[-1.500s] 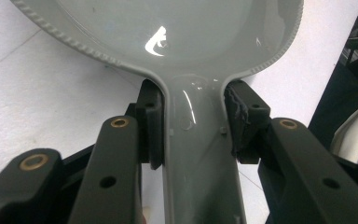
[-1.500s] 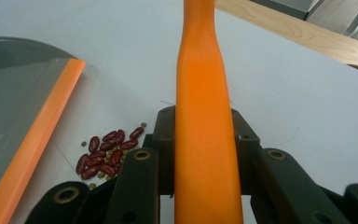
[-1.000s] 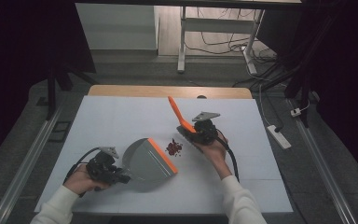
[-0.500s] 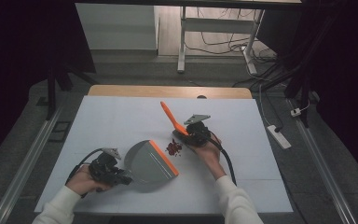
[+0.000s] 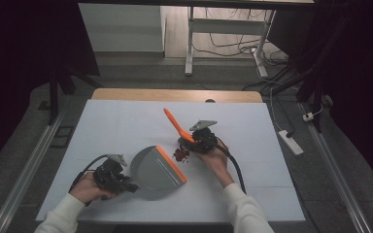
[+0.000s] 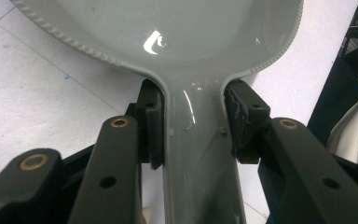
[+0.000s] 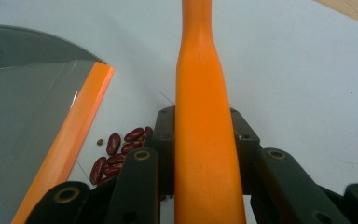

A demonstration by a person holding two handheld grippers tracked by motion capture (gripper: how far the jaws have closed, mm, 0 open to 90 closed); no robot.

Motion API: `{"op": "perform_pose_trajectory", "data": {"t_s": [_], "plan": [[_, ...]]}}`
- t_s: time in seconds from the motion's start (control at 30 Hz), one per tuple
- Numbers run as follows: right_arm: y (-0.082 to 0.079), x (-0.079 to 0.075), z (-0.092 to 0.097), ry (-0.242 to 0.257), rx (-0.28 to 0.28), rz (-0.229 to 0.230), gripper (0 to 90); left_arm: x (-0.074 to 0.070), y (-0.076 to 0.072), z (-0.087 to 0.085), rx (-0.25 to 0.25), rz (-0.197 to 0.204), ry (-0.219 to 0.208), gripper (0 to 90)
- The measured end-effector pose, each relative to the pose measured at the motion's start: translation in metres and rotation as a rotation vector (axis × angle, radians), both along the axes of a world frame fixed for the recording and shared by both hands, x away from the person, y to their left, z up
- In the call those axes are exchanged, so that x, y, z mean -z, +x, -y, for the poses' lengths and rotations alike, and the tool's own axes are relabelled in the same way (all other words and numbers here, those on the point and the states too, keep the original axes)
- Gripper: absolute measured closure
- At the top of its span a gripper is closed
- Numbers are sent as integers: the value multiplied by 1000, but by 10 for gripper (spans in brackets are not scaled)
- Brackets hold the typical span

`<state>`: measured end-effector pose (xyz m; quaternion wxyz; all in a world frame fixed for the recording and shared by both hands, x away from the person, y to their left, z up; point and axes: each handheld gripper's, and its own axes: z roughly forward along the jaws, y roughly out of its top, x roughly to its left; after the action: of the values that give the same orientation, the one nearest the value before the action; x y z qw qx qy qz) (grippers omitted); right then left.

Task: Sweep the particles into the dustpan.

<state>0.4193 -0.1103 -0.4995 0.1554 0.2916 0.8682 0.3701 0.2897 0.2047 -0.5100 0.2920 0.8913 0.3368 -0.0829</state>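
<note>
A grey dustpan (image 5: 151, 167) with an orange front lip (image 5: 171, 163) lies on the white table. My left gripper (image 5: 126, 185) is shut on the dustpan's grey handle (image 6: 198, 154), pads pressing both its sides. A small heap of red kidney beans (image 5: 180, 154) lies just in front of the lip, also in the right gripper view as beans (image 7: 116, 151) beside the orange lip (image 7: 70, 144). My right gripper (image 5: 190, 141) is shut on an orange brush handle (image 7: 205, 140), which slants up and away to the far left as the handle (image 5: 174, 123). The brush head is hidden under the gripper.
The white table (image 5: 126, 121) has a wooden strip (image 5: 175, 94) along its far edge. A white power strip (image 5: 289, 141) lies on the floor at the right. Desk legs and cables (image 5: 223, 43) stand beyond the table.
My right gripper with the orange brush has moved left and toward me, close to the beans by the dustpan's lip. The left gripper and dustpan have stayed put.
</note>
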Motion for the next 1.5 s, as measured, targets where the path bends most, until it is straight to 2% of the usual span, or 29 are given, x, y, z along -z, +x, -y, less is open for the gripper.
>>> {"op": "perform_pose_trajectory", "data": {"t_s": [0.4, 0.5, 0.6, 0.97, 1.5], "plan": [[-5, 0, -3, -7, -11, -2, 703, 1, 0, 0, -5, -5, -6, 615], [-6, 0, -4, 14, -23, -21, 703, 1, 1, 0, -4, -7, -6, 615], [-10, 0, -8, -7, -32, -8, 703, 1, 0, 0, -5, -8, -5, 615], [-18, 0, -14, -20, -51, 2, 701, 1, 0, 0, -5, -7, -3, 615], [-25, 1, -24, -10, -91, -7, 702, 2, 0, 0, -5, -11, -3, 615]]}}
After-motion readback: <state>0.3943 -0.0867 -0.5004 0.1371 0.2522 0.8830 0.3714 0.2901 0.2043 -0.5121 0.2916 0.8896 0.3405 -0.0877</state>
